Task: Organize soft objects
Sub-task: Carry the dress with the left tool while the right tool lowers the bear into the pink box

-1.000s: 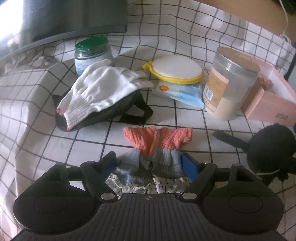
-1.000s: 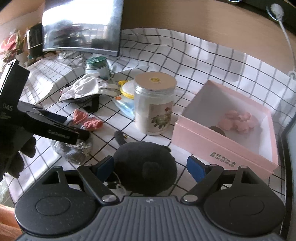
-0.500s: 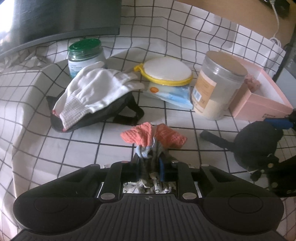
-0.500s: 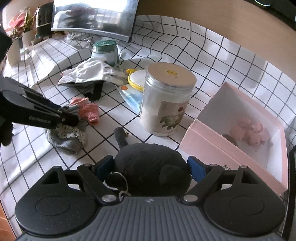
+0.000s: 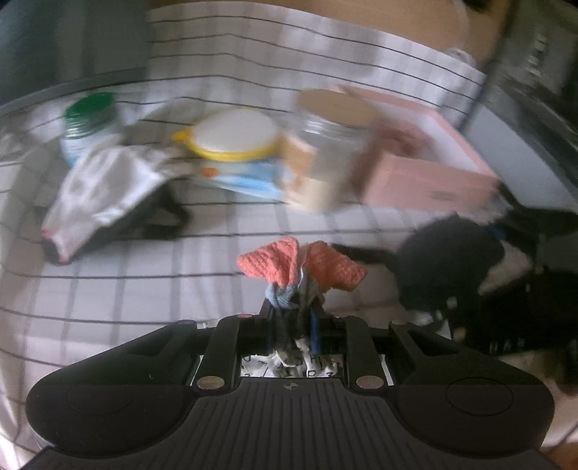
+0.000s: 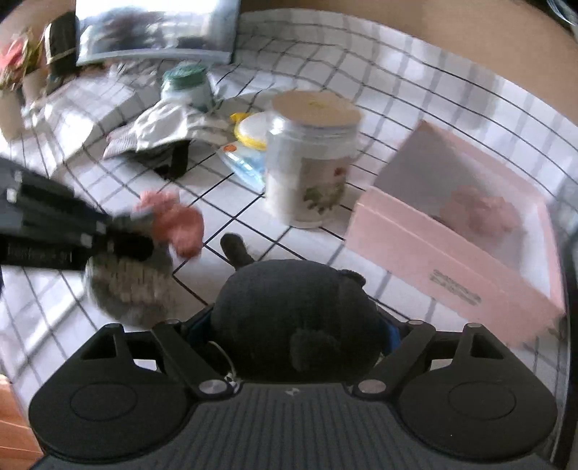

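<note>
My left gripper (image 5: 292, 318) is shut on a knitted doll dress (image 5: 301, 267) with orange sleeves and a grey-blue skirt, and holds it above the checked cloth. The dress also shows in the right wrist view (image 6: 169, 224), held by the left gripper (image 6: 123, 246). My right gripper (image 6: 294, 325) is shut on a black plush toy (image 6: 292, 314), its jaws pressed on both sides. The toy shows at the right of the left wrist view (image 5: 448, 260). An open pink box (image 6: 451, 231) with a pink soft item (image 6: 480, 213) inside stands at the right.
A lidded clear jar (image 6: 310, 159) stands left of the box. Behind it lie a yellow-rimmed round puff (image 5: 234, 135) on a blue packet, white gloves (image 5: 104, 184) on a black strap item, and a green-lidded jar (image 5: 90, 126). A monitor (image 6: 155, 32) stands at the back.
My left gripper has shut on the doll dress and lifted it, swinging right. My right gripper has closed in on the black plush toy. Both views are motion-blurred now.
</note>
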Motion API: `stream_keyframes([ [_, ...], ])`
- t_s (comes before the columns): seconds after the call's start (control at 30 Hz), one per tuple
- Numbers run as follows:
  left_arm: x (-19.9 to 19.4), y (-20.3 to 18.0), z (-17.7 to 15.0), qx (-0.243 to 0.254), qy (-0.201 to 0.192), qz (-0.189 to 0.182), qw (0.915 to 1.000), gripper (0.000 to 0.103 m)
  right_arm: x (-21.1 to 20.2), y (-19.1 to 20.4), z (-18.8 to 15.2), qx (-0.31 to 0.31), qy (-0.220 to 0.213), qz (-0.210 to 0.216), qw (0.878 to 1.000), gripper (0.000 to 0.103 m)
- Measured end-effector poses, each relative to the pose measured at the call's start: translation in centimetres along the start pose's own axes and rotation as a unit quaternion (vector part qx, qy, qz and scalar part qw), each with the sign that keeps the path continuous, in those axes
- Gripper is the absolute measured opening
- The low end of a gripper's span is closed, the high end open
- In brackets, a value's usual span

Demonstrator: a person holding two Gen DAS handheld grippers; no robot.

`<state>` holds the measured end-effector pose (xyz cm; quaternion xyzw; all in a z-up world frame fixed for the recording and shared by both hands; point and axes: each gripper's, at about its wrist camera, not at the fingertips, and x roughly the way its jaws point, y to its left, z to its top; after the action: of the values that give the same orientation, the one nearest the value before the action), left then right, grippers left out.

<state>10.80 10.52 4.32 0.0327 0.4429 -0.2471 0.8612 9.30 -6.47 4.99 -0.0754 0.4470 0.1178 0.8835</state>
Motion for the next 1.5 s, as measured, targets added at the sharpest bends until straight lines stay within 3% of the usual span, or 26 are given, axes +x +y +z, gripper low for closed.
stream_keyframes([
  [0.1, -0.3, -2.0, -0.2, 0.039, 0.012, -0.039, 0.9984, 0.021, -3.1, -1.1, -0.6, 0.024, -0.011, 0.000, 1.000, 0.085],
  [0.27, -0.4, -5.3, 0.7, 0.085, 0.020, -0.106, 0.9905, 0.021, -8.0, -3.4, -0.8, 0.050, -0.030, -0.037, 0.998, 0.085],
  [0.47, -2.4, -8.1, 6.1, 0.127, -0.044, -0.155, 0.9786, 0.021, -13.5, -6.8, 2.0, 0.085, -0.091, -0.086, 0.989, 0.085],
  [0.57, -2.4, -8.7, 9.1, 0.120, -0.077, -0.164, 0.9762, 0.021, -15.5, -8.8, 3.7, 0.108, -0.120, -0.102, 0.982, 0.086],
  [0.7, -1.4, -8.9, 13.0, 0.086, -0.114, -0.142, 0.9794, 0.021, -16.6, -11.6, 6.6, 0.143, -0.154, -0.110, 0.972, 0.086],
  [0.83, 1.1, -8.8, 17.7, 0.075, -0.121, -0.143, 0.9793, 0.022, -15.3, -14.5, 9.2, 0.182, -0.165, -0.117, 0.962, 0.086],
  [1.0, 6.8, -10.3, 20.8, 0.039, -0.066, -0.142, 0.9868, 0.028, -11.5, -17.6, 11.2, 0.248, -0.165, -0.099, 0.949, 0.086],
  [1.1, 9.6, -10.7, 20.5, 0.060, -0.043, -0.115, 0.9905, 0.036, -9.1, -19.4, 11.6, 0.289, -0.162, -0.076, 0.941, 0.087],
  [1.2, 10.7, -11.0, 19.9, 0.094, -0.037, -0.077, 0.9919, 0.036, -5.9, -21.0, 11.3, 0.322, -0.120, -0.045, 0.938, 0.087],
  [1.3, 10.1, -9.8, 19.6, 0.086, -0.053, -0.102, 0.9896, 0.036, -3.2, -22.1, 10.4, 0.350, -0.082, -0.028, 0.933, 0.087],
  [1.4, 9.1, -9.0, 19.4, 0.086, -0.071, -0.126, 0.9858, 0.036, -1.9, -22.8, 9.6, 0.375, -0.073, -0.030, 0.924, 0.087],
  [1.5, 8.8, -9.1, 19.3, 0.106, -0.077, -0.130, 0.9828, 0.036, -1.6, -22.9, 9.7, 0.372, -0.070, -0.035, 0.925, 0.087],
])
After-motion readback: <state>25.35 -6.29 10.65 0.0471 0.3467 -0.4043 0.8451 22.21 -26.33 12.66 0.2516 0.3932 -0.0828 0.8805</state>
